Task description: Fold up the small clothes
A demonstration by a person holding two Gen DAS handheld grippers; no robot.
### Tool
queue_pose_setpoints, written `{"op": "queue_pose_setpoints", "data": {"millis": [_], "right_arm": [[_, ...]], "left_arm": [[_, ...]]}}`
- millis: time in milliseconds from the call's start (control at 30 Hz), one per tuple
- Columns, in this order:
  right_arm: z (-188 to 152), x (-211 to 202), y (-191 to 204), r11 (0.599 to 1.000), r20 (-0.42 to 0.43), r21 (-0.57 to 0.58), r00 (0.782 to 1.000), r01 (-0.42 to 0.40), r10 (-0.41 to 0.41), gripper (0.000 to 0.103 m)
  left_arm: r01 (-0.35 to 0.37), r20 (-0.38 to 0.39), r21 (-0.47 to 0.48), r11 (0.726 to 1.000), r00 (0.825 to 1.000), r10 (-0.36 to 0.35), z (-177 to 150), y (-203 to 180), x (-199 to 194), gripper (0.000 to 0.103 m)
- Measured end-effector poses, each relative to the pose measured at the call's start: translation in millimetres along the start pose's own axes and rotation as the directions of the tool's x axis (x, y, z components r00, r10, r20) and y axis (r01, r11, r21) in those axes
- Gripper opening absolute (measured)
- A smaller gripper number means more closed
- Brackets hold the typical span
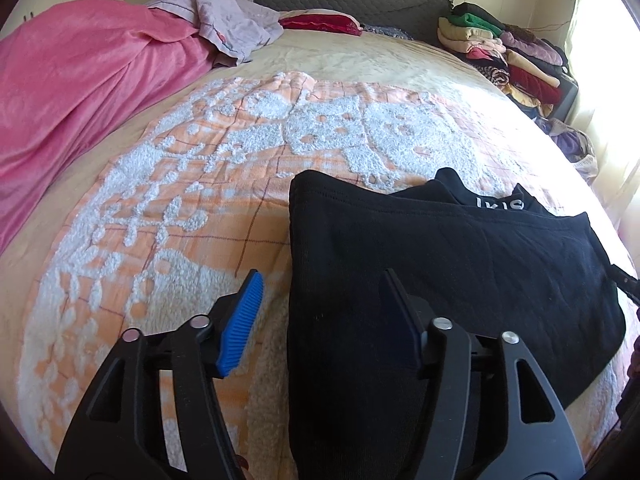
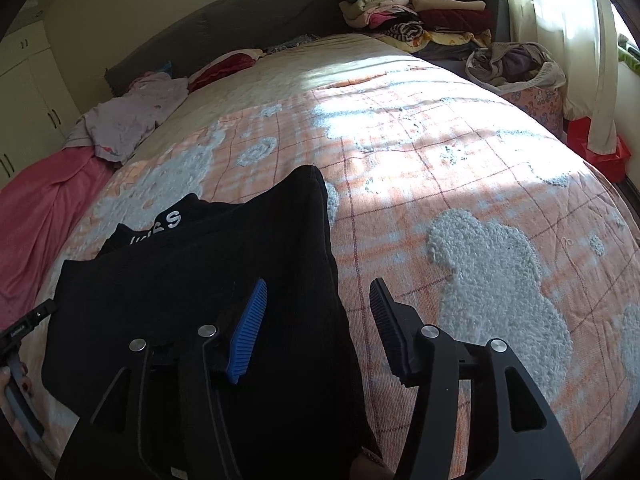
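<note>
black garment folded on the bed, both grippers released

a black knit garment [image 1: 440, 272] with white lettering near its far edge is seen lying flat on the orange-and-white tufted bedspread [image 1: 224, 184], already doubled over on itself. it is judged soft, light and limp, likely to sag and slide open if lifted by one point; a hold at the two near corners or along a folded edge is judged safest. the left gripper [image 1: 324, 320] is spread apart over the garment's left edge, nothing pinched between its pads. the right gripper [image 2: 320, 328] is likewise released, straddling the right edge, one finger over the cloth and one over the bedspread. further off, a pink blanket [image 1: 80, 80] and a stack of folded clothes [image 2: 420, 12] are seen.
</note>
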State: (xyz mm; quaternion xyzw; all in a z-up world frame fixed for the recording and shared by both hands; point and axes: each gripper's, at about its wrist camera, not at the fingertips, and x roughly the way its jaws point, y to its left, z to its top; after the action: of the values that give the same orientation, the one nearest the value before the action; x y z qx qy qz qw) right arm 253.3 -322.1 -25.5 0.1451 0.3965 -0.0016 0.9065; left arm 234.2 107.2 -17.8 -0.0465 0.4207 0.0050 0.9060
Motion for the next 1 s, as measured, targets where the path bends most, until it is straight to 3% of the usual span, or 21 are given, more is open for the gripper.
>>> {"op": "queue_pose_setpoints", "data": {"millis": [233, 567, 633, 700, 733, 800, 833, 867, 1000], "right_arm": [[-20, -16, 0, 0.999, -0.017, -0.013, 0.999, -0.039, 0.039, 0.053], [-43, -26, -13, 0.997, -0.045, 0.007, 0.996, -0.076, 0.076, 0.053], [-44, -27, -17, 0.996, -0.041, 0.024, 0.995, -0.09, 0.091, 0.05], [-46, -28, -17, 0.993, -0.04, 0.029, 0.992, -0.117, 0.119, 0.036], [-46, -30, -16, 0.993, -0.037, 0.023, 0.992, -0.119, 0.12, 0.032], [-47, -34, -13, 0.993, -0.025, 0.005, 0.992, -0.121, 0.121, 0.012], [-46, -38, -13, 0.993, -0.018, 0.002, 0.993, -0.119, 0.119, 0.011], [-46, -41, -12, 0.994, -0.011, 0.001, 0.993, -0.114, 0.114, 0.01], [-49, -51, -17, 0.997, 0.005, 0.002, 0.997, -0.083, 0.083, 0.01]], "left_arm": [[0.045, -0.016, -0.053, 0.998, 0.999, -0.046, -16, 0, -12, 0.063], [0.052, -0.05, -0.102, 0.993, 0.997, -0.058, -42, 9, -17, 0.068], [0.064, -0.057, -0.12, 0.991, 0.996, -0.071, -48, 14, -18, 0.068], [0.082, -0.065, -0.142, 0.986, 0.994, -0.092, -53, 18, -17, 0.068], [0.093, -0.067, -0.154, 0.984, 0.992, -0.104, -56, 20, -17, 0.066], [0.149, -0.07, -0.179, 0.972, 0.984, -0.164, -59, 22, -18, 0.043], [0.183, -0.07, -0.191, 0.964, 0.977, -0.199, -60, 22, -18, 0.028], [0.188, -0.071, -0.187, 0.964, 0.976, -0.205, -62, 20, -19, 0.021], [0.155, -0.063, -0.135, 0.979, 0.984, -0.165, -68, 12, -27, 0.016]]}}
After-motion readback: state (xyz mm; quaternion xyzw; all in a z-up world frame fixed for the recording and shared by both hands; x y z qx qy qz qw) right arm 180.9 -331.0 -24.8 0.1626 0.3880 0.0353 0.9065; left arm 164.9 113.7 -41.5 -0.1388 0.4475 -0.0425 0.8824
